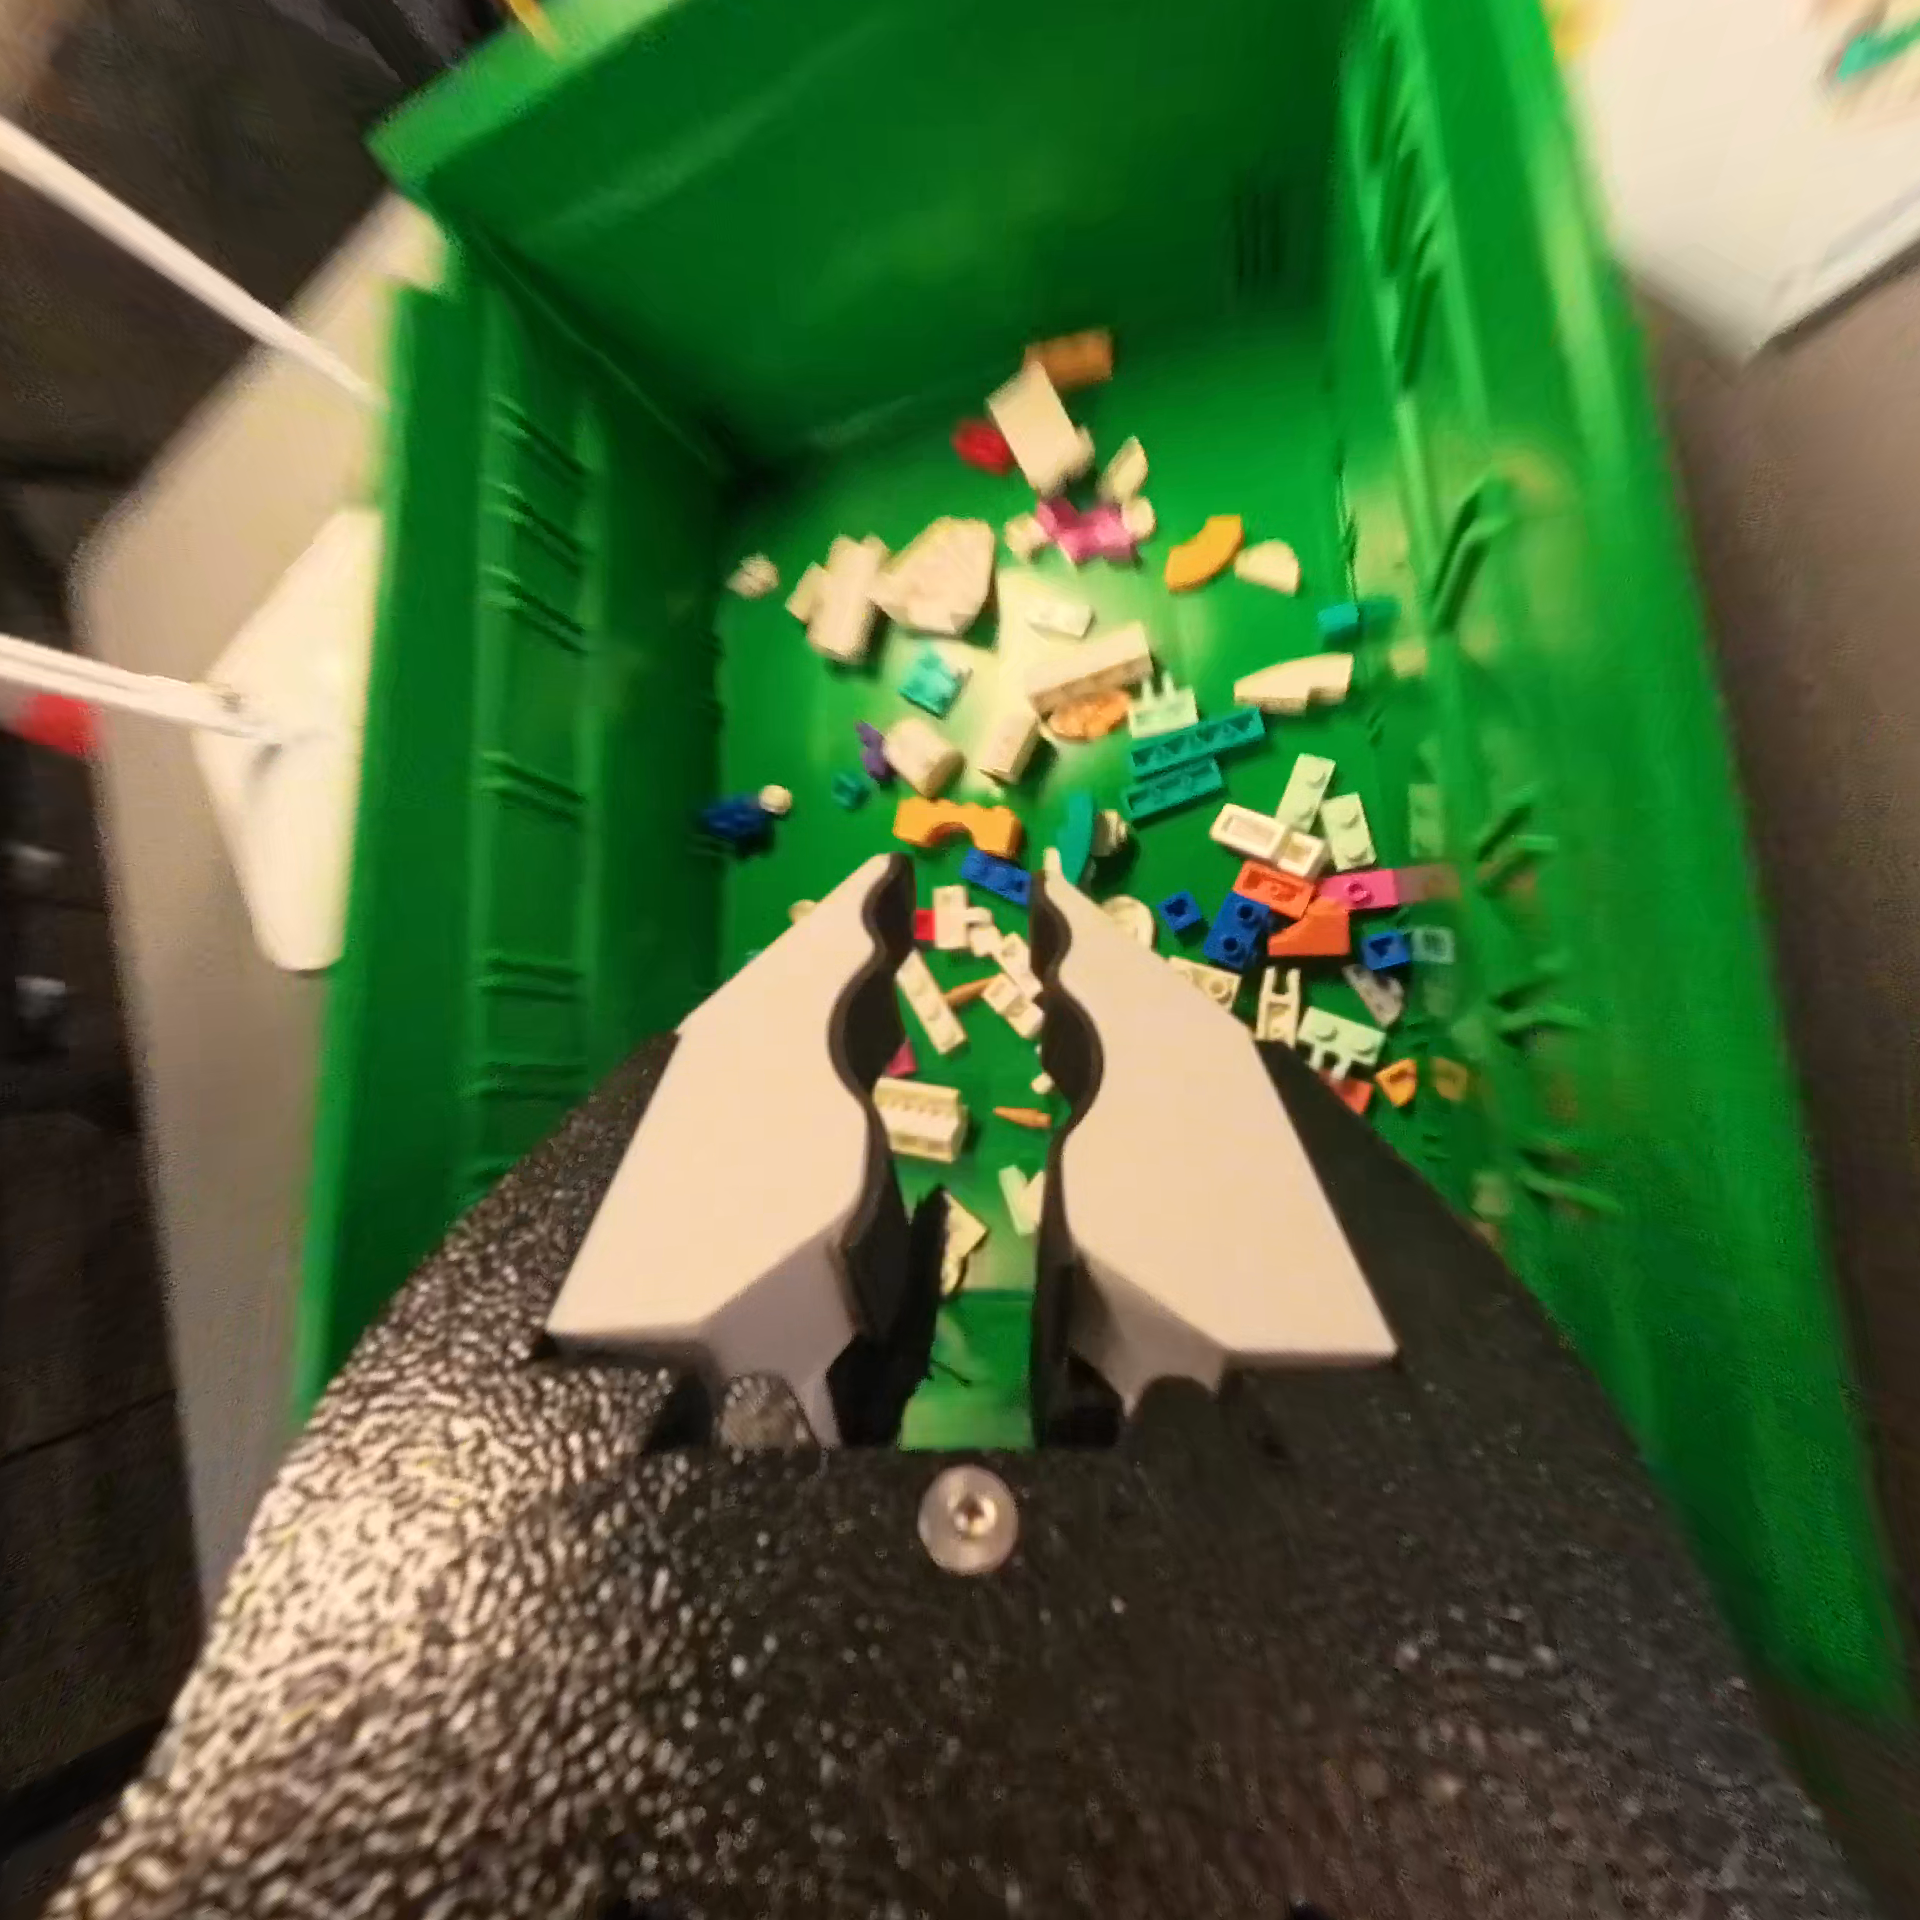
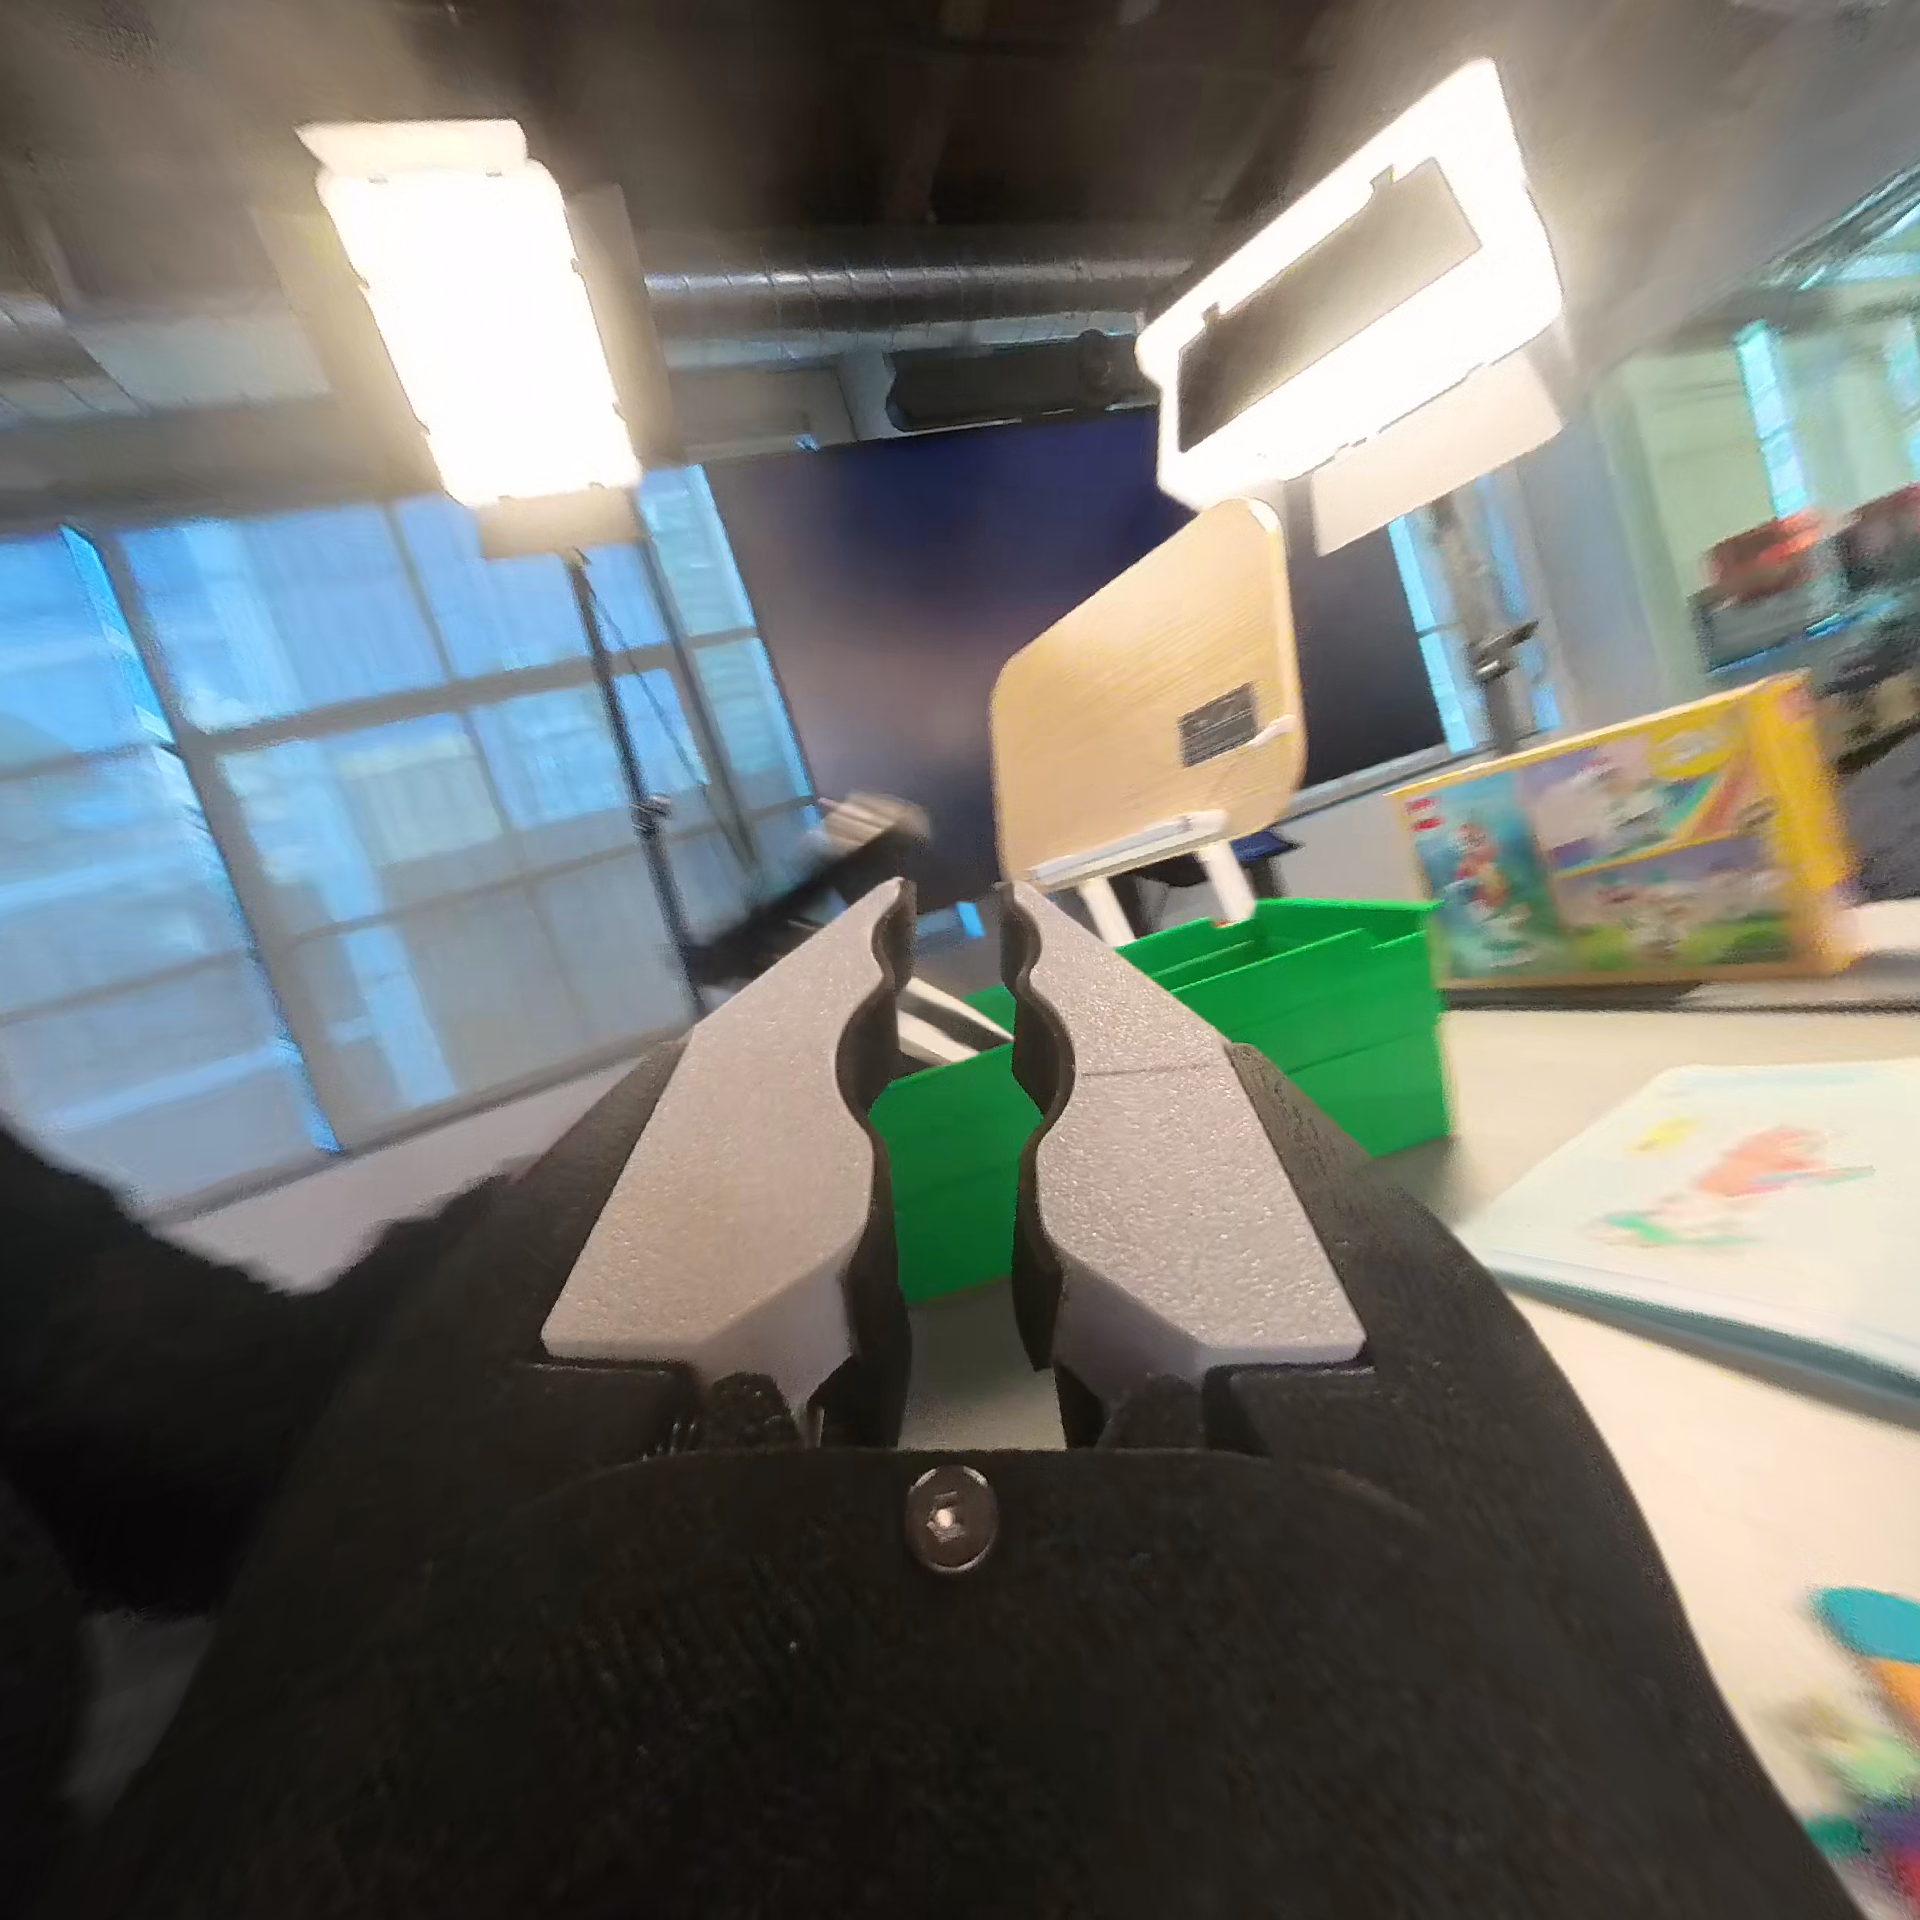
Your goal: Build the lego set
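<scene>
In the left wrist view my left gripper point(image 1: 975, 883) is open and empty. It hangs above the floor of a green bin point(image 1: 831, 208) strewn with several small toy bricks. An orange arch brick point(image 1: 956, 821) and a blue brick point(image 1: 997, 873) lie just beyond its fingertips. Small white bricks point(image 1: 961, 920) on the floor show through the gap between its fingers. In the right wrist view my right gripper point(image 2: 958, 904) is raised and points across the room. Its jaws stand a little apart with nothing between them. Green bins point(image 2: 1299, 1018) stand on the table behind it.
A colourful toy box point(image 2: 1621, 842) stands right of the green bins. An open booklet point(image 2: 1704, 1205) lies on the white table at the right. A tilted wooden board on white legs point(image 2: 1143, 686) stands behind the bins. Lamp panels hang above. The gap from one gripper's tips to the other's is roughly 30 centimetres.
</scene>
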